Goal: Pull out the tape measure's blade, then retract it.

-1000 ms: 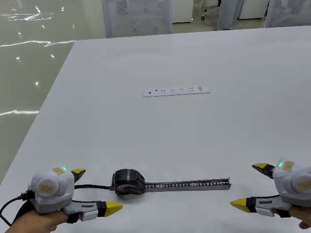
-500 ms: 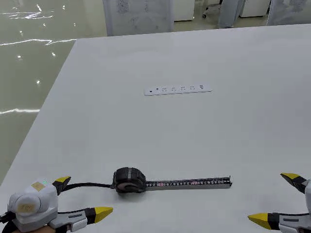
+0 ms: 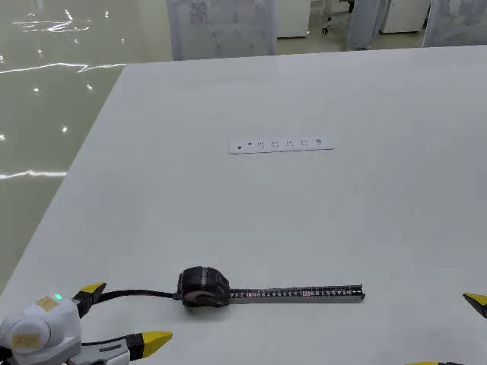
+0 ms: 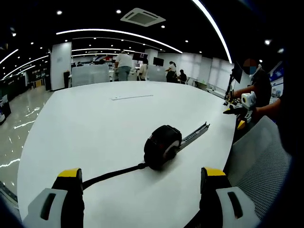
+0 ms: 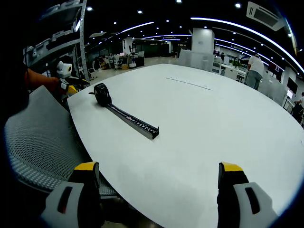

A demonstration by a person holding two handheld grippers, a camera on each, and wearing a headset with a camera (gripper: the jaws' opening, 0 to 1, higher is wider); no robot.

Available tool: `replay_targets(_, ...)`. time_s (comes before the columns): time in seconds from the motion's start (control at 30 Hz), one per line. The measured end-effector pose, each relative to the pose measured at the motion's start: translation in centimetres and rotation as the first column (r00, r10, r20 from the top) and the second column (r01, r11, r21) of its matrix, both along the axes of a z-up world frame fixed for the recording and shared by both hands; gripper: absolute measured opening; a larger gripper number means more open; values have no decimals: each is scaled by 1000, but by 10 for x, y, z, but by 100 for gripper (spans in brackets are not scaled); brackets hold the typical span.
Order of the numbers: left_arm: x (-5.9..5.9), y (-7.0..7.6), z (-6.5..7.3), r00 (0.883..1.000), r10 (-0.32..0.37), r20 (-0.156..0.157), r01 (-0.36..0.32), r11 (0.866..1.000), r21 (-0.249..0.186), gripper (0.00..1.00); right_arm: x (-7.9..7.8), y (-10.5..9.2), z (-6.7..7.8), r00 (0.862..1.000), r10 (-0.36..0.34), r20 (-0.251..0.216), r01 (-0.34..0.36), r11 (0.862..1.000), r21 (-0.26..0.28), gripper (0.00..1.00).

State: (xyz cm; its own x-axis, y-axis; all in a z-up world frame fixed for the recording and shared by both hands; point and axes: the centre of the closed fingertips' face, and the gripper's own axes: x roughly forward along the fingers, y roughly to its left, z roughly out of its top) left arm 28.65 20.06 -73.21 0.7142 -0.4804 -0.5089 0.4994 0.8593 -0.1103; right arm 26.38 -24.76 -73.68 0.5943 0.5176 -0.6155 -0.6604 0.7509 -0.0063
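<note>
Head view puts the left gripper [image 3: 125, 315] in the bottom left corner, its body cut by the frame's lower edge and its yellow-tipped jaws spread apart with nothing between them. Just beyond it, close to the near edge of the white table [image 3: 228, 213], lies the tape measure [image 3: 203, 287], a black case with no brand that can be read. A black cord [image 3: 133, 293] runs leftward from the case and ends near the gripper's far jaw tip. The blade [image 3: 297, 292] is drawn out to the right, flat on the tabletop, with black graduations and a few red marks (the numerals are too small to read). At the right edge a yellow jaw tip pokes in, the rest cut off by the frame. In the right gripper view the right gripper [image 5: 159, 166] has its jaws wide apart and empty. It is held at the table's near edge beside a grey mesh chair [image 5: 38, 137], well apart from the blade's end hook. Bare tabletop lies all around the tape. Farther off, mid-table, a white power strip [image 3: 281, 144] lies flat, its printing illegible. Past the table's left edge is glossy floor [image 3: 46, 114].
</note>
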Motion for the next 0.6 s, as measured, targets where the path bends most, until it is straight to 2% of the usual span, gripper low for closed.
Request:
replay_targets(0.1, 0, -1, 2, 1000, 1, 4, -1, 1000, -2, 100, 2, 3, 2, 1000, 6, 4, -6, 1000, -7, 100)
replay_targets(0.3, 2, 0, 3, 1000, -4, 6, 4, 1000, -3, 100, 3, 1, -3, 1000, 15, -1, -15, 1000, -7, 100)
replay_targets(0.47, 1, -1, 3, 1000, -10, -14, 10, 1000, 3, 100, 2, -1, -2, 1000, 23, 1, -23, 1000, -12, 100)
replay_targets(0.5, 1, 0, 2, 1000, 2, -26, -2, 1000, 10, 100, 2, -1, -2, 1000, 27, -1, -27, 1000, -10, 100)
replay_targets(0.53, 1, -1, 2, 1000, -4, -21, 4, 1000, 8, 100, 2, -2, -4, 1000, 30, -7, -30, 1000, -10, 100)
replay_targets(0.6, 0, -3, 0, 999, -3, -36, 3, 1000, -1, 100, 1, -3, -4, 999, 33, -7, -33, 999, -18, 100)
